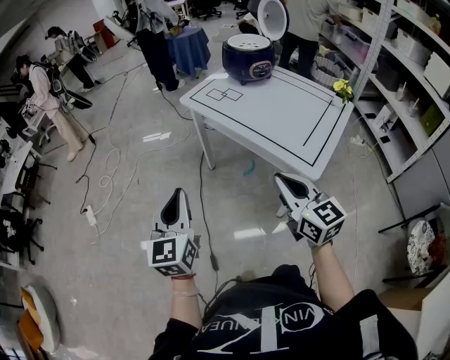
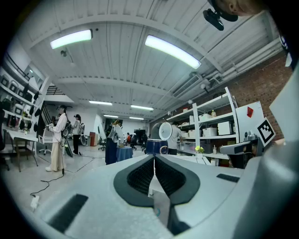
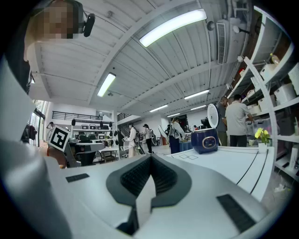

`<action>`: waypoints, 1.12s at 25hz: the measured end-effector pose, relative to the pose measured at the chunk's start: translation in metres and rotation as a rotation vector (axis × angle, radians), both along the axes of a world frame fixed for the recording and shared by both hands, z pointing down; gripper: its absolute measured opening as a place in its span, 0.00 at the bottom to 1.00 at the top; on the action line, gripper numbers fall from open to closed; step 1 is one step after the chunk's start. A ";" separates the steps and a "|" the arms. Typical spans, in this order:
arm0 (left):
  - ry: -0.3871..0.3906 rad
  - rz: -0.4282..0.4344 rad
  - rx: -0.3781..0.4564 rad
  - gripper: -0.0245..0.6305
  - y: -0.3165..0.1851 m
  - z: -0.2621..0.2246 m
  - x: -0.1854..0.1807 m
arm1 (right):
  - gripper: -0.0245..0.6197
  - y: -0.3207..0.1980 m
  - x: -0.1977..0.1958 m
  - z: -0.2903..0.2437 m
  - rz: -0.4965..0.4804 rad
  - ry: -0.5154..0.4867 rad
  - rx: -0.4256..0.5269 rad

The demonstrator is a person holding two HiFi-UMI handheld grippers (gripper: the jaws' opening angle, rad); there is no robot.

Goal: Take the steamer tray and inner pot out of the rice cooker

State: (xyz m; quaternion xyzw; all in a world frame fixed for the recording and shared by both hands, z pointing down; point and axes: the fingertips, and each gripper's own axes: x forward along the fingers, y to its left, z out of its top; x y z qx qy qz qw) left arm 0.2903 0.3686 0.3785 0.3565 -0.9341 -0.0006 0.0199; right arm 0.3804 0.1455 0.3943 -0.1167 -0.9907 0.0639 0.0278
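Left gripper [image 1: 176,200] and right gripper [image 1: 288,184], both closed and empty, well short of a white table [image 1: 281,119]. At its far edge, a blue rice cooker [image 1: 249,58], lid [image 1: 273,17] raised. Steamer tray and inner pot presumably inside, unseen: likely rigid, slick; grip their rims.

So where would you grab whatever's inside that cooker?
From straight above, probably. The cooker has its lid standing open on the far side, so the near side is free. Pinch the near rim of what's inside. The contents themselves don't show from here.
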 end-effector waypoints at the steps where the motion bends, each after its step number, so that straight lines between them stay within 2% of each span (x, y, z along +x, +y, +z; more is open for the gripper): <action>1: 0.001 0.000 0.001 0.06 0.001 0.000 -0.001 | 0.03 0.001 -0.001 0.000 0.000 0.000 -0.001; 12: 0.037 -0.002 0.019 0.06 0.013 0.011 -0.005 | 0.03 0.009 -0.004 0.008 0.008 0.014 -0.015; 19: 0.046 0.013 0.096 0.07 0.013 0.008 -0.010 | 0.04 0.002 -0.002 0.009 0.051 0.015 0.001; 20: 0.051 0.017 0.102 0.07 0.012 0.009 -0.011 | 0.15 0.000 -0.003 0.009 0.052 0.017 -0.010; 21: 0.055 0.020 0.106 0.07 0.011 0.010 -0.013 | 0.22 -0.002 -0.005 0.009 0.055 0.017 -0.021; 25: 0.068 0.019 0.100 0.13 0.011 0.017 -0.026 | 0.28 -0.010 -0.019 0.011 0.071 0.009 -0.041; 28: 0.075 0.017 0.094 0.13 0.011 0.020 -0.047 | 0.29 -0.016 -0.042 0.011 0.072 0.003 -0.054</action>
